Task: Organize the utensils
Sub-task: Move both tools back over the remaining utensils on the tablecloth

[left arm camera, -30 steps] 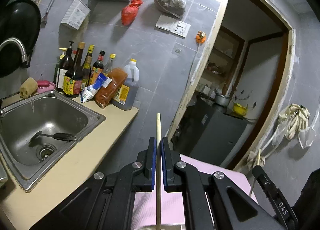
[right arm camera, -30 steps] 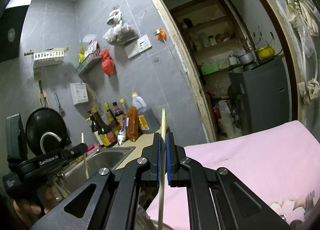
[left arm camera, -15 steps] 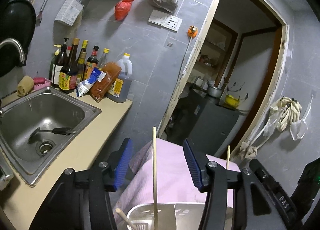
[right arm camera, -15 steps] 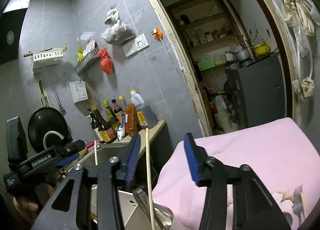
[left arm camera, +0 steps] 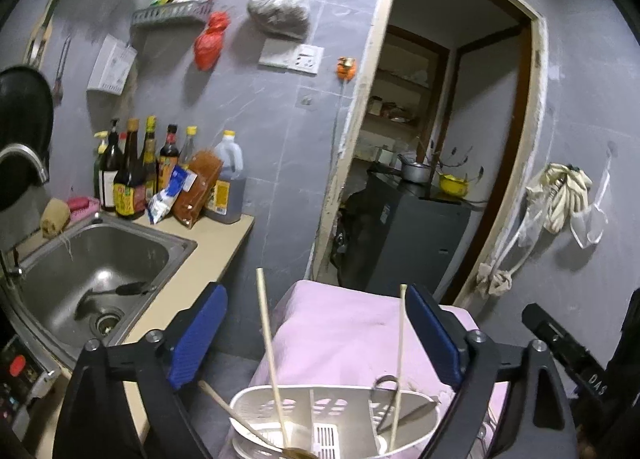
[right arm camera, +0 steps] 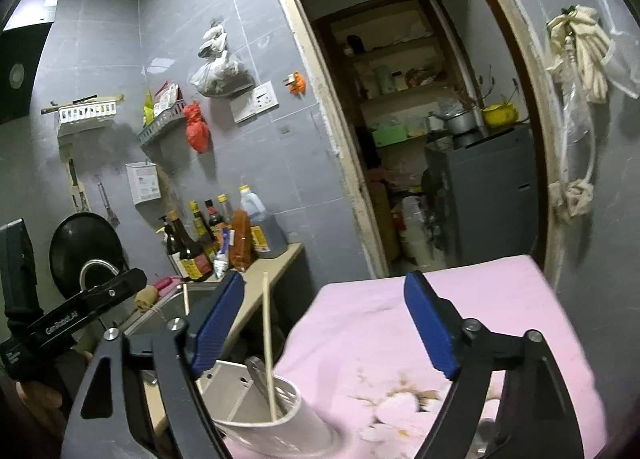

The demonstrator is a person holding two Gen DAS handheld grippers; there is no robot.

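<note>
A white slotted utensil holder (left arm camera: 332, 415) stands on the pink cloth (left arm camera: 348, 331), just below my left gripper (left arm camera: 316, 335), which is open and empty. Two wooden chopsticks stand in it, one at left (left arm camera: 270, 351) and one at right (left arm camera: 399, 363), with a metal utensil (left arm camera: 384, 391) and a wooden handle (left arm camera: 224, 403). In the right wrist view the holder (right arm camera: 264, 415) sits lower left with a chopstick (right arm camera: 267, 343) in it. My right gripper (right arm camera: 324, 327) is open and empty above it. The left gripper's body (right arm camera: 72, 315) shows at left.
A steel sink (left arm camera: 88, 271) with a dark utensil (left arm camera: 120, 291) in it sits left, on a beige counter (left arm camera: 208, 259). Sauce bottles (left arm camera: 132, 175) line the wall. A doorway (left arm camera: 432, 163) opens to a dark cabinet (left arm camera: 416, 235). A cloth bundle (left arm camera: 560, 195) hangs at right.
Both grippers were shut on a chopstick each a second ago. Both opened, and the chopsticks now stand free in the holder. Both views have tipped down, showing the holder.
</note>
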